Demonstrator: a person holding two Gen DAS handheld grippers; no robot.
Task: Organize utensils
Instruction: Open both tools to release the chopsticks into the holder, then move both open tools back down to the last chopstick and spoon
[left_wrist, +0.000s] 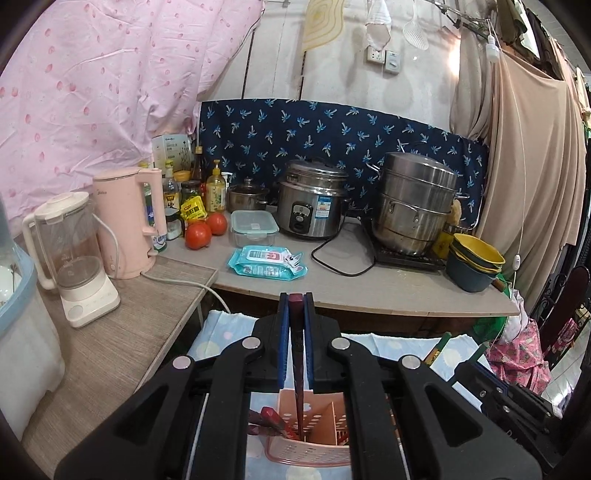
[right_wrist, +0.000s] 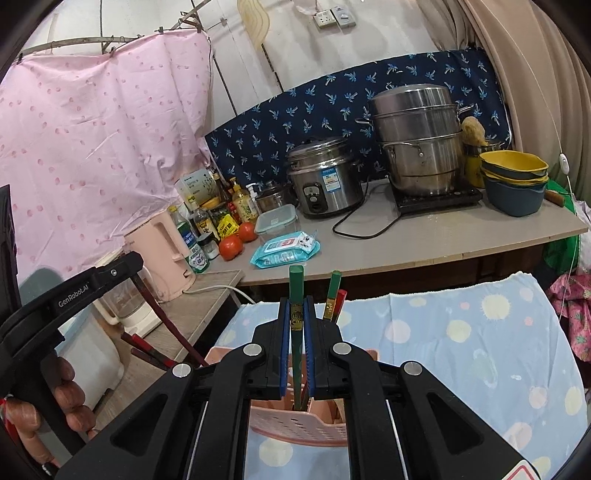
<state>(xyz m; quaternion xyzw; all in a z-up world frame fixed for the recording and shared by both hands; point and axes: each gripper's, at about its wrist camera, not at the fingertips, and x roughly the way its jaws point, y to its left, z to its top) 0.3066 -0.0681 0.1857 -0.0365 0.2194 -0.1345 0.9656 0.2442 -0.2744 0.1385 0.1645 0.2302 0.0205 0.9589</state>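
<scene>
Both pairs of jaws are clamped on chopsticks over the same holder: the left gripper (left_wrist: 296, 299) pinches a dark red chopstick (left_wrist: 297, 354) between its blue pads, and the right gripper (right_wrist: 296, 301) pinches a green chopstick (right_wrist: 296, 295) the same way. Each stick runs down from its grip into the pink perforated utensil holder (right_wrist: 299, 424), which stands on a pale blue dotted cloth (right_wrist: 461, 332) in front of the kitchen counter (left_wrist: 369, 288). More chopsticks lean in the holder already, among them a green one and a red one (right_wrist: 334, 295) just beyond the right gripper, and several dark red ones on the left side (left_wrist: 269, 417). My judgement is that both sticks are partway into their compartments and waiting to be let go. The main risk is crowding: two grippers sit close over one light plastic holder, so a sideways nudge from either could tip it or drag it across the soft cloth. A stick released while tilted might catch on the divider or the neighbouring sticks and flip out. Whether each tip has reached the bottom cannot be told from these views.
</scene>
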